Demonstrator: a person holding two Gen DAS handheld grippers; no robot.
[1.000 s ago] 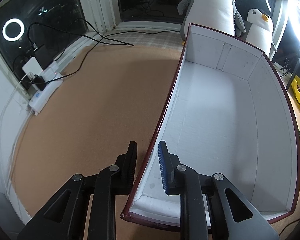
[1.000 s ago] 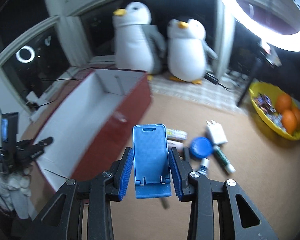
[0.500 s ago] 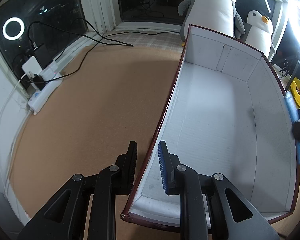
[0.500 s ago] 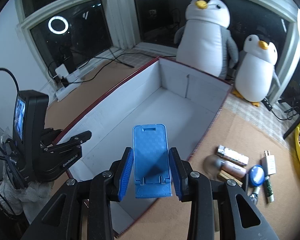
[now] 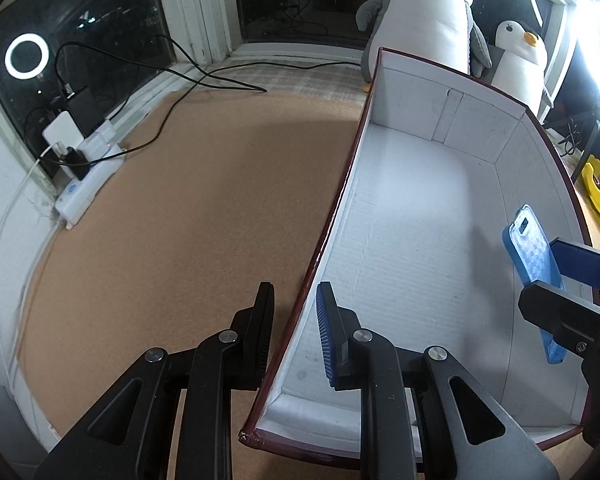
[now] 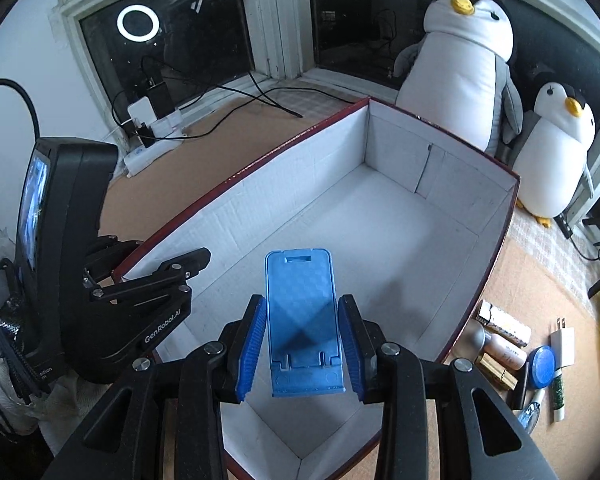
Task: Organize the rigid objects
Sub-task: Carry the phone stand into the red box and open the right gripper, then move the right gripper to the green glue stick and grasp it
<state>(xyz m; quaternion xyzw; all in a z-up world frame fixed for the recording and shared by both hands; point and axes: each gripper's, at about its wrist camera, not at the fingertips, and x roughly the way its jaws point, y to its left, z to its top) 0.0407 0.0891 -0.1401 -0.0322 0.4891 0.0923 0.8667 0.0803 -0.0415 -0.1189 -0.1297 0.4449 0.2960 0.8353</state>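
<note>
Two penguins (image 6: 460,76) sit by dark windows on the cork floor (image 5: 188,208). Left gripper (image 5: 292,336) pinches the box (image 5: 420,208) wall. Right gripper (image 6: 302,344), jaws easing apart, carries the blue stand (image 6: 302,320) over the box; small items (image 6: 512,348) lie beside it.

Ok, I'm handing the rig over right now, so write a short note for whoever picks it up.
Left gripper: fingers clamped on the near left wall of the red box, steadying it.
Right gripper: over the box interior, blue phone stand between its fingers, which are opening.
Done: stand carried over the box; nothing lies inside.
Left: drop the stand in, then fetch the small items on the cork floor right of the box: tubes, round blue lid, white plug, pen-like pieces.
</note>
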